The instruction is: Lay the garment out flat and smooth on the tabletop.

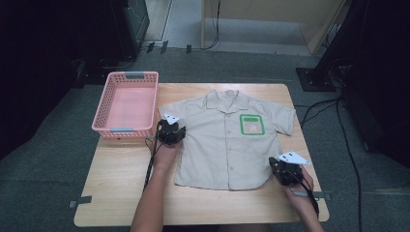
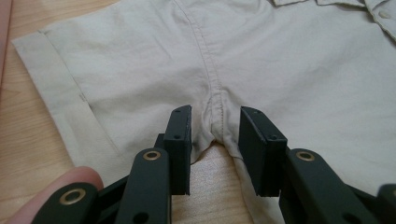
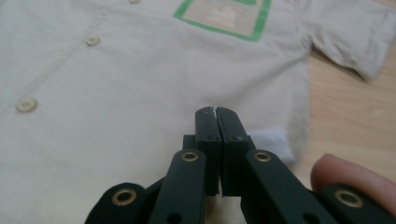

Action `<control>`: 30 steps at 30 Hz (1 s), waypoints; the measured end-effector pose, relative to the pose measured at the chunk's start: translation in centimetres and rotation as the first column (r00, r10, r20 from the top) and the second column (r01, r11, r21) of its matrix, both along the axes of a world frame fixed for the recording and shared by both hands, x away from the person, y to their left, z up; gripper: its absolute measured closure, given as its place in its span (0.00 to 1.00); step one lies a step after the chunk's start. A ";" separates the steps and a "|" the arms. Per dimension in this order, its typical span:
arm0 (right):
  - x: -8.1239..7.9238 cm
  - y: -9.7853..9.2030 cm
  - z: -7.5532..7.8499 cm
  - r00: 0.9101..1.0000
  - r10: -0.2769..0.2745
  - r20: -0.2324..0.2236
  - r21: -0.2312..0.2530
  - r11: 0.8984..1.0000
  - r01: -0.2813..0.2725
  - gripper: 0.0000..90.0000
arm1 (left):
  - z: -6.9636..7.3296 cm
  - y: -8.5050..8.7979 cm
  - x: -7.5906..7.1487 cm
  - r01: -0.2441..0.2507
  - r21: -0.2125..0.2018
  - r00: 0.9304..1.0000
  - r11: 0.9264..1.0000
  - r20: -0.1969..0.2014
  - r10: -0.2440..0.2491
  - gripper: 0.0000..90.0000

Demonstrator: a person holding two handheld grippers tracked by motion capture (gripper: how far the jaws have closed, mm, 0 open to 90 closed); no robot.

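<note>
Here, pink basket [image 1: 126,104] beside beige shirt [image 1: 227,140]

Black claws [image 1: 172,131], brass rivets, grey triangular plates

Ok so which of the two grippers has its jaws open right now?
The left gripper, at the shirt's sleeve seam near the pink basket. Its jaws stand apart around the underarm. The right gripper, at the shirt's bottom corner, has its jaws pressed together.
</note>
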State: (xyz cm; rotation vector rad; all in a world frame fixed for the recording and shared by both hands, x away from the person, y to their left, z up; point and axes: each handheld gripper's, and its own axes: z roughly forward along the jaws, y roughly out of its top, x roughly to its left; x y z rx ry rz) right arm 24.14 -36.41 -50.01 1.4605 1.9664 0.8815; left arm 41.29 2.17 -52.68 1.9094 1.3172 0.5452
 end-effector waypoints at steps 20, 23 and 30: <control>-7.0 -8.7 0.3 0.979 -0.201 0.018 0.095 0.975 0.199 0.56 | 0.0 -0.1 0.0 0.001 0.008 1.000 1.000 0.002 -0.001 0.73; -6.4 -8.4 0.0 0.981 -0.187 0.058 0.088 0.979 0.182 0.43 | 0.0 -0.1 0.0 0.001 0.008 1.000 1.000 0.002 -0.001 0.73; -4.6 -8.1 -2.4 0.989 -0.126 -0.076 0.075 0.988 0.131 0.11 | 0.0 -0.1 0.0 0.001 0.010 1.000 1.000 0.003 -0.001 0.72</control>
